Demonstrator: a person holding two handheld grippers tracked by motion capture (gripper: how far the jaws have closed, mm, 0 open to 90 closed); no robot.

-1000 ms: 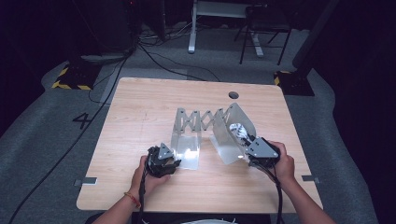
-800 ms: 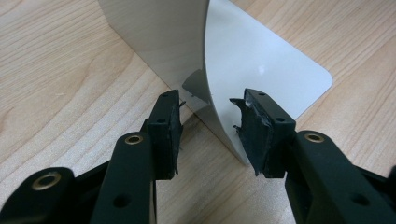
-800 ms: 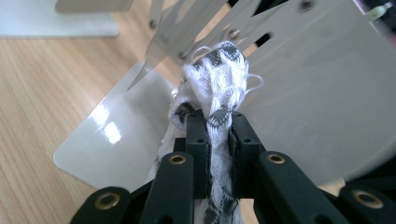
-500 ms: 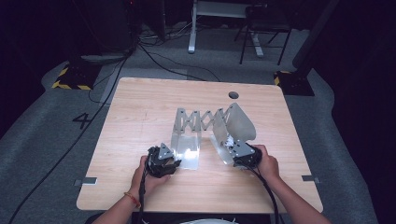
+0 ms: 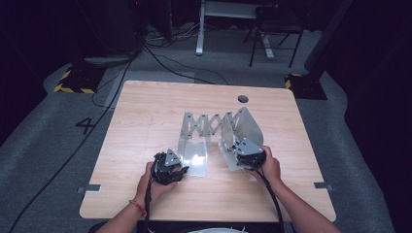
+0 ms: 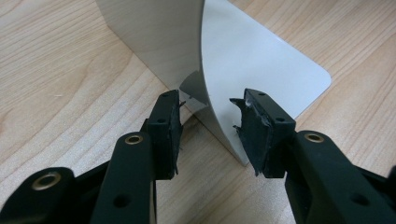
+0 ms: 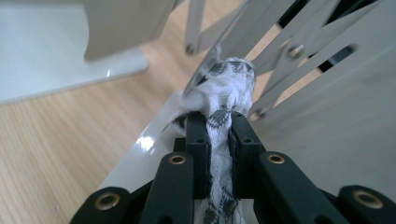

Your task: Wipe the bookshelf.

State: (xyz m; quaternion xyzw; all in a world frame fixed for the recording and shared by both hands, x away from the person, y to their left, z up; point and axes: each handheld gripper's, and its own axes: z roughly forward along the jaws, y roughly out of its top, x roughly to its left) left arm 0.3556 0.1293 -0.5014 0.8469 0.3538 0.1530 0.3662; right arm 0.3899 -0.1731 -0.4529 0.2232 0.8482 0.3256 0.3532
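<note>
High view: a light wooden desk [image 5: 145, 126] carries an extendable metal bookend rack [image 5: 214, 133], made of two L-shaped end plates joined by a scissor lattice [image 5: 210, 121]. The rack stands near the middle of the desk, slightly toward the person's side. A round cable hole [image 5: 243, 98] sits in the desk top behind it.

The left gripper [image 5: 183, 170] is at the front edge of the left end plate [image 5: 194, 158], held in the person's left hand [image 5: 154, 183]. In the left gripper view, its jaws stand apart on either side of the curved corner of the upright plate [image 6: 205, 70]; neither pad presses on the metal. The plate's flat foot [image 6: 271, 60] lies on the desk beyond the jaws.

The right gripper [image 5: 238, 148] is at the right end plate [image 5: 248, 127], held in the person's right hand [image 5: 269, 167]. In the right gripper view, its jaws are clamped on a white cloth with a dark pattern [image 7: 219, 100]. The cloth bunches up just ahead of the pads [image 7: 198, 135] and touches the lattice bars [image 7: 299, 56] of the rack. A strip of the same cloth hangs back between the jaws. The foot of the right plate [image 7: 135, 163] lies under the gripper, and the left plate shows farther off at the upper left of that view.

A cable trails from each gripper toward the desk's near edge.
</note>
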